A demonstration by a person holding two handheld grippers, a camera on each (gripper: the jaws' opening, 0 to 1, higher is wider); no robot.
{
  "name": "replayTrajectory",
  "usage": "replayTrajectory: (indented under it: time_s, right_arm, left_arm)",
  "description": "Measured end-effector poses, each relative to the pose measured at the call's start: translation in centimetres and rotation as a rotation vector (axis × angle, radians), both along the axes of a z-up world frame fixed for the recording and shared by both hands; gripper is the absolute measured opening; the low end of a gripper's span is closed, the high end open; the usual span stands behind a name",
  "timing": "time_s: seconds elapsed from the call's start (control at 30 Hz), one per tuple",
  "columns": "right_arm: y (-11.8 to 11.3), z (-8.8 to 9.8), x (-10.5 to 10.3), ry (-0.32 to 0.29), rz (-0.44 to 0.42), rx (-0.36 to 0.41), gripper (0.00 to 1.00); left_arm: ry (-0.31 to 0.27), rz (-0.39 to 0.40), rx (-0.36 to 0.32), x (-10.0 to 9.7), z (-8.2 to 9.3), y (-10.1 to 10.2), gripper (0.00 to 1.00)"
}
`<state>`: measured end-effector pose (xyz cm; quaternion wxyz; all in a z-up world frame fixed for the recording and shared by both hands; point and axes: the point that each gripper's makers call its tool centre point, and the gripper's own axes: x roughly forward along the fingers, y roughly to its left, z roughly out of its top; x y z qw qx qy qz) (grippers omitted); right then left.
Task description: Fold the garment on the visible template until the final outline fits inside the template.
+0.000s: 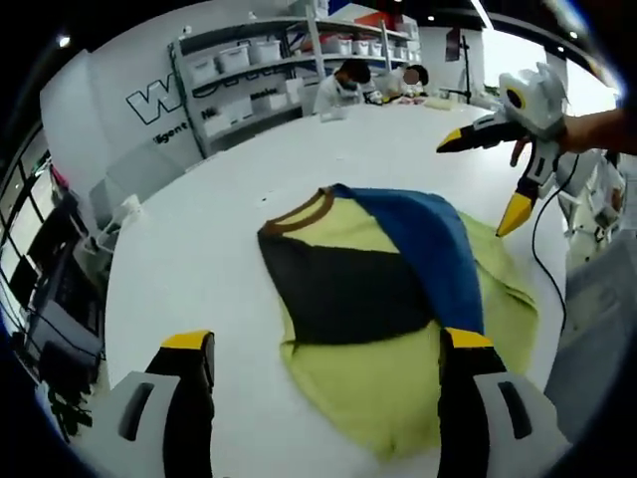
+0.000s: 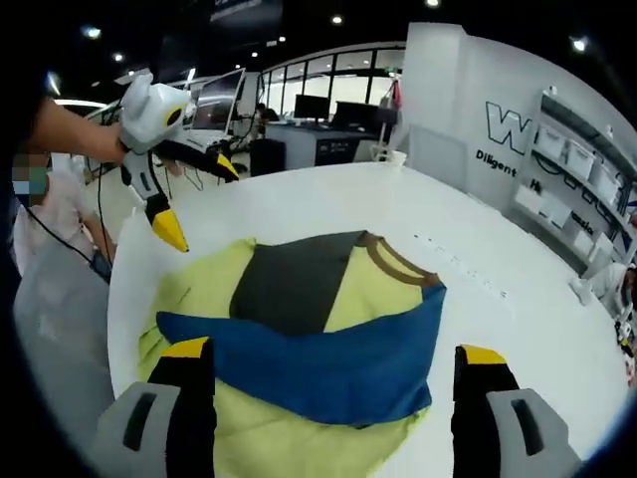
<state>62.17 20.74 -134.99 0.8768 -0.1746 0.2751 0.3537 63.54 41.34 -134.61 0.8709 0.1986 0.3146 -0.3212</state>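
The yellow-green, dark grey and blue cotton shirt [image 1: 388,299] lies flat near the middle of the round white desk [image 1: 199,249], with its brown collar [image 1: 299,211] away from the left gripper [image 1: 323,344]. A blue panel [image 2: 328,363] is folded across the shirt, probably one side already turned in to narrow the outline. The left gripper is open and empty just short of the shirt's hem. The right gripper [image 2: 328,358] is also open and holds nothing, above the blue fold. I cannot make out any template. Beyond the shirt stand grey storage shelves [image 1: 249,70] and seated people [image 1: 343,85].
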Motion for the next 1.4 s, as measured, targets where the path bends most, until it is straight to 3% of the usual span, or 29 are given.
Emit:
replayTrajectory:
  time_s: [0.3, 0.6, 0.83, 0.97, 1.17, 1.27, 1.4]
  right_arm:
    - [0.3, -0.9, -1.3, 0.010, 0.030, -0.025, 0.99]
    - [0.8, -0.7, -2.1, 0.011, 0.032, 0.009, 0.99]
    - [0.5, -0.5, -2.7, 0.006, 0.034, 0.023, 0.99]
    - [0.4, -0.5, -3.1, 0.007, 0.034, 0.032, 0.99]
    - [0.5, -0.4, -3.6, 0.007, 0.035, 0.041, 0.98]
    - [0.6, -0.3, -3.8, 0.004, 0.039, 0.045, 0.98]
    - [0.6, -0.2, -3.9, 0.003, 0.044, 0.046, 0.98]
  left_arm:
    - [0.008, -0.032, -0.013, -1.6, -0.8, -1.0, 0.96]
    - [0.029, -0.070, -0.040, -3.8, -1.6, -2.3, 0.89]
    - [0.049, -0.093, -0.066, -5.5, -2.4, -3.0, 0.79]
    - [0.066, -0.120, -0.091, -6.9, -2.8, -3.7, 0.68]
    - [0.125, -0.146, -0.098, -8.7, -4.2, -4.6, 0.54]
    - [0.126, -0.187, -0.066, -9.6, -4.9, -4.9, 0.47]
    - [0.151, -0.187, -0.071, -10.2, -5.5, -5.2, 0.42]
